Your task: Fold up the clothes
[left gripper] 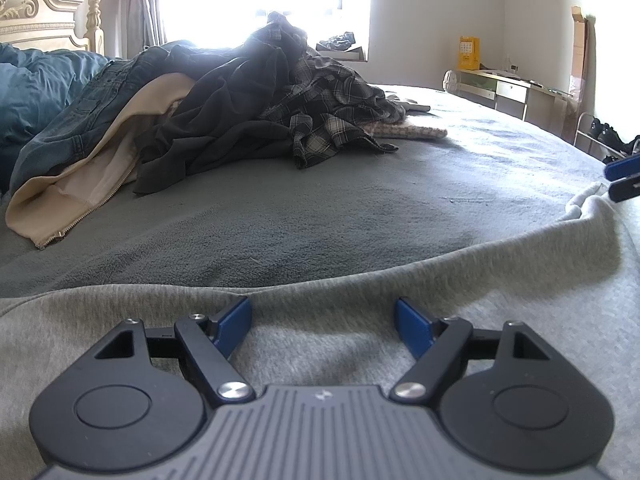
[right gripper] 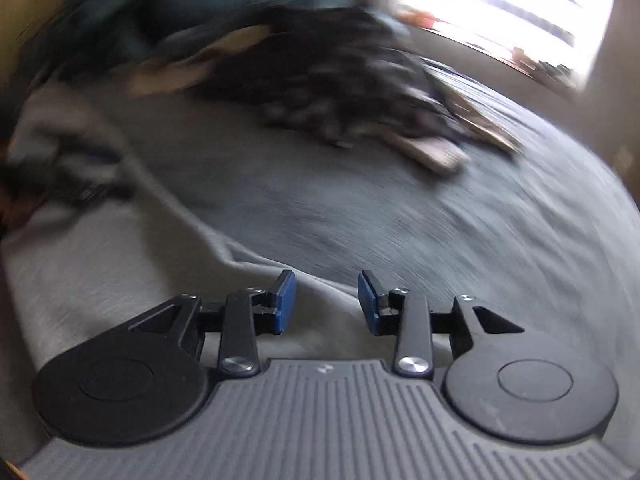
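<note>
while flat, sweatshirt point(left gripper: 360, 344) under hand-held gripper point(left gripper: 323, 322)

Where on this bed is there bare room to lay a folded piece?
The dark blanket lies bare between the clothes pile and the grey sweatshirt, and rightward towards the desk. The headboard side is crowded with jeans and a beige jacket.

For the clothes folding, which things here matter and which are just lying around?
Job:
- grey sweatshirt
- pile: plaid shirt, black garment, jeans, beige jacket
- left tool, right tool

Lying about:
- yellow box
- shoes
- blue duvet
</note>
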A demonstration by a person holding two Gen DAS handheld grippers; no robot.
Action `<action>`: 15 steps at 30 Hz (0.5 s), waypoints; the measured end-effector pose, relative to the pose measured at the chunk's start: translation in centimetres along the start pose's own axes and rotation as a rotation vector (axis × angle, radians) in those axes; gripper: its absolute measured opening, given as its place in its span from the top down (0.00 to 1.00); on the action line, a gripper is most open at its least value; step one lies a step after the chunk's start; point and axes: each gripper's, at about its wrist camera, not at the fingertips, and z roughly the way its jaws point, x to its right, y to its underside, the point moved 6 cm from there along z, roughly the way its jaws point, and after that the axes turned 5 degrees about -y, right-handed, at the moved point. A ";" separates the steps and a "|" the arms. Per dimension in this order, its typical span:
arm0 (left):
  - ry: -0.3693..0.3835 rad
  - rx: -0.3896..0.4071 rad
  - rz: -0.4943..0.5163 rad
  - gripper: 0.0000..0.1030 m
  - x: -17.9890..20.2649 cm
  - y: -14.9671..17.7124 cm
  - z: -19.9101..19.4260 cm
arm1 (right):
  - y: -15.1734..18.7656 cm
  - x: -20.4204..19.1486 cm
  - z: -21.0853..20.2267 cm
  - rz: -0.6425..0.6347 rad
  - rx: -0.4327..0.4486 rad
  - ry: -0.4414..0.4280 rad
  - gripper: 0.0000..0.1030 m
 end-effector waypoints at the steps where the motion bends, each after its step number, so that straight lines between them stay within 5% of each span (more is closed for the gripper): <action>1: -0.009 0.000 0.001 0.22 0.0 -0.1 -0.2 | -0.5 -0.5 0.3 -0.031 -0.008 -0.031 0.67; 6: 0.004 0.040 0.054 0.22 1.6 -1.4 -2.3 | -0.6 -1.7 2.7 -0.147 -0.117 -0.092 0.69; 11: 0.159 0.054 0.178 0.22 7.0 -3.9 -2.8 | 0.7 -1.9 4.1 -0.214 -0.173 -0.056 0.73; 15: 0.277 0.009 0.290 0.22 12.1 -5.2 -1.0 | 1.4 -2.0 4.6 -0.216 -0.160 -0.005 0.89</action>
